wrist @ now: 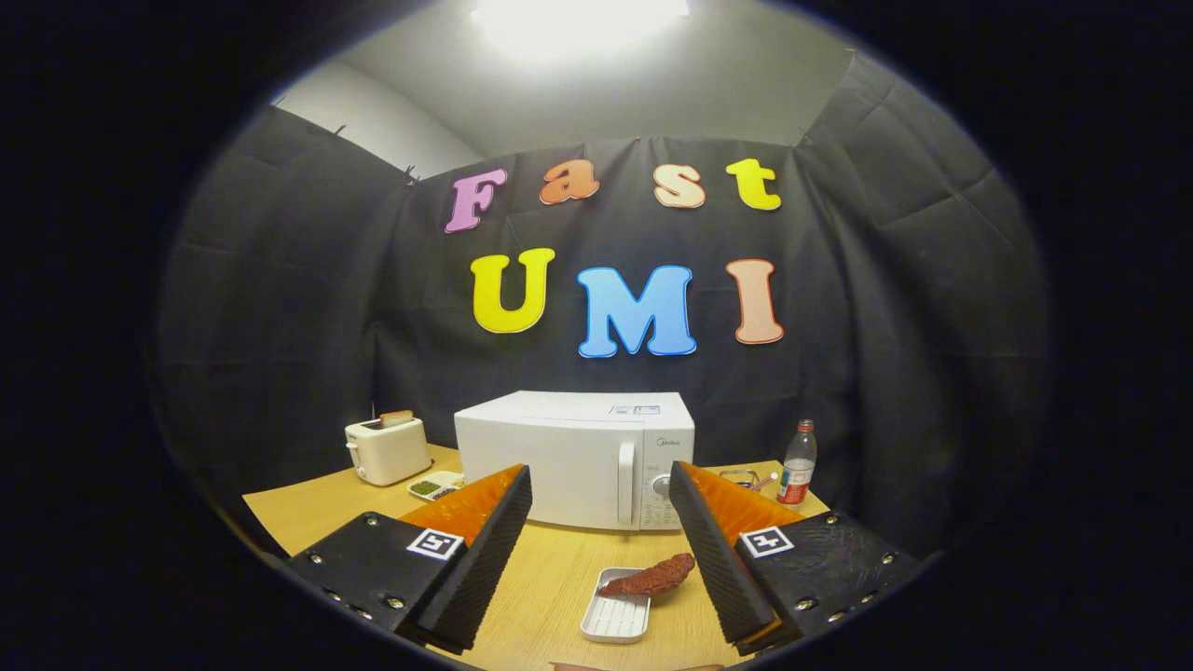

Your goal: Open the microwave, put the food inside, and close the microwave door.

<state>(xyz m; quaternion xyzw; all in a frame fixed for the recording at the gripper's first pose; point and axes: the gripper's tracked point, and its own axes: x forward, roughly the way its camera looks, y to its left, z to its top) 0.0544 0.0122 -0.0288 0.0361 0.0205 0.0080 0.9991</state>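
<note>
Gripper view, food (650, 578) between open claw (600, 485) fingers

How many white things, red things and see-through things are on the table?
White: 4, the microwave, toaster, small tray, far dish.
Reddish-brown: 1, the food.
See-through: 1, the bottle.
Total: 6.
The gripper is open, holding nothing.

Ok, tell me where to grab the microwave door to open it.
Grip the upright white handle on the door's right edge, beside the control panel of the microwave. Come straight from the front, fingers either side of the bar; its vertical pose suits that, and the door probably swings out leftward. The gripper is open, short of it, above the tray of food.
</note>
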